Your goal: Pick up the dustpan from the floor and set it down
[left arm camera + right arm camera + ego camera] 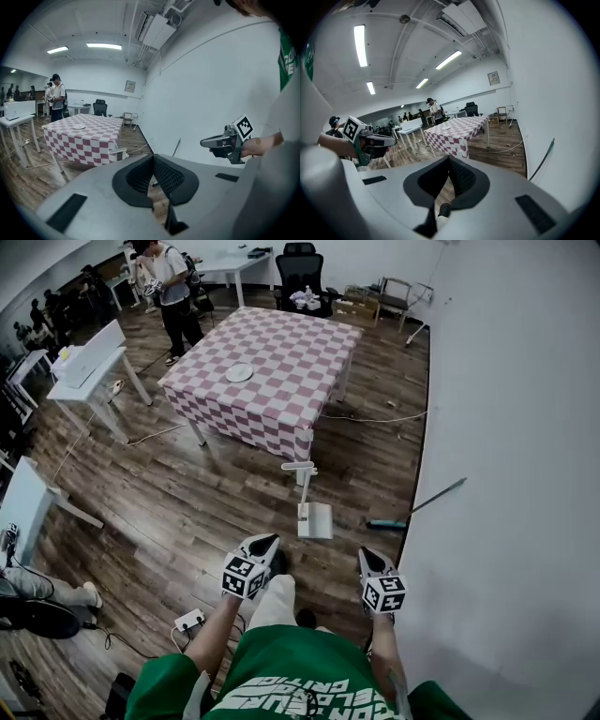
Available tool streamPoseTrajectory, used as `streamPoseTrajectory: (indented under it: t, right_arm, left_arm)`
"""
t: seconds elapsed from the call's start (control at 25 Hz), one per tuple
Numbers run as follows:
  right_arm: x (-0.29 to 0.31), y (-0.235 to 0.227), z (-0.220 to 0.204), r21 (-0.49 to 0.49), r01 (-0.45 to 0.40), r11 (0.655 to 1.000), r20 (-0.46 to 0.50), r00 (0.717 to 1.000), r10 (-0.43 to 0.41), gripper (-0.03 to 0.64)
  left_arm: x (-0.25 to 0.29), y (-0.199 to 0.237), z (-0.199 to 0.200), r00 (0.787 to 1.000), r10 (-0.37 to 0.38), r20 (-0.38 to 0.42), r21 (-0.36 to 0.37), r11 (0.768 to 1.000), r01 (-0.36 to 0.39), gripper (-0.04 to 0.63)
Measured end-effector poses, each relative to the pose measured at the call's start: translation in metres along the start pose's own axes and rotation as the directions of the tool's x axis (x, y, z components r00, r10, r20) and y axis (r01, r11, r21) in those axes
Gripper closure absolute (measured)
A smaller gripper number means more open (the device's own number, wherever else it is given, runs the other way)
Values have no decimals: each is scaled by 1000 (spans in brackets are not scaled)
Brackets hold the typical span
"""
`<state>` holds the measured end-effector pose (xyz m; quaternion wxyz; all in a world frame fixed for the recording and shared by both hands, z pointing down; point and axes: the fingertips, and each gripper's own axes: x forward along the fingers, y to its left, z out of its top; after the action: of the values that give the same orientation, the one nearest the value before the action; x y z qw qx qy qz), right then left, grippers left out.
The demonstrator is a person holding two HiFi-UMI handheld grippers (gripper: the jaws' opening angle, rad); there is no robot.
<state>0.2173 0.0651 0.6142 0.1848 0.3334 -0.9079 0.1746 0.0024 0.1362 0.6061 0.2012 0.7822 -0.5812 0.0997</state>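
Head view: the white long-handled plastic dustpan (314, 517) stands upright on the brown wooden plank floor (187, 512), near the corner of the pink-and-white checked table (272, 371) and well ahead of both tools. My left gripper (266, 543) and right gripper (367, 557) are side by side, pointing toward it. I judge this an approach with nothing carried. A thin-handled broom (422, 502) rests by the white wall (506, 474), probably parked there as the pan's partner.

Left gripper view: the jaws are clenched together and empty, so they must part before any grasp. The dustpan (117, 153) shows ahead beside the table.

Right gripper view: the jaws are likewise closed and empty.
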Motion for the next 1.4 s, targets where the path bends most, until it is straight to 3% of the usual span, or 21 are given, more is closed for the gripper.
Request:
streamPoseTrajectory:
  t: [0.4, 0.88, 1.4]
  right_arm:
    - [67, -39, 48, 30, 70, 997, 9, 997, -71, 609]
    - [162, -29, 112, 20, 128, 992, -10, 992, -128, 609]
    - [211, -30, 144, 15, 200, 980, -10, 980, -200, 609]
  left_arm:
    - [76, 63, 45, 998, -66, -16, 23, 998, 66, 592]
    - [131, 164, 95, 988, -150, -22, 20, 988, 150, 591]
    - [165, 210, 111, 971, -236, -30, 21, 971, 237, 591]
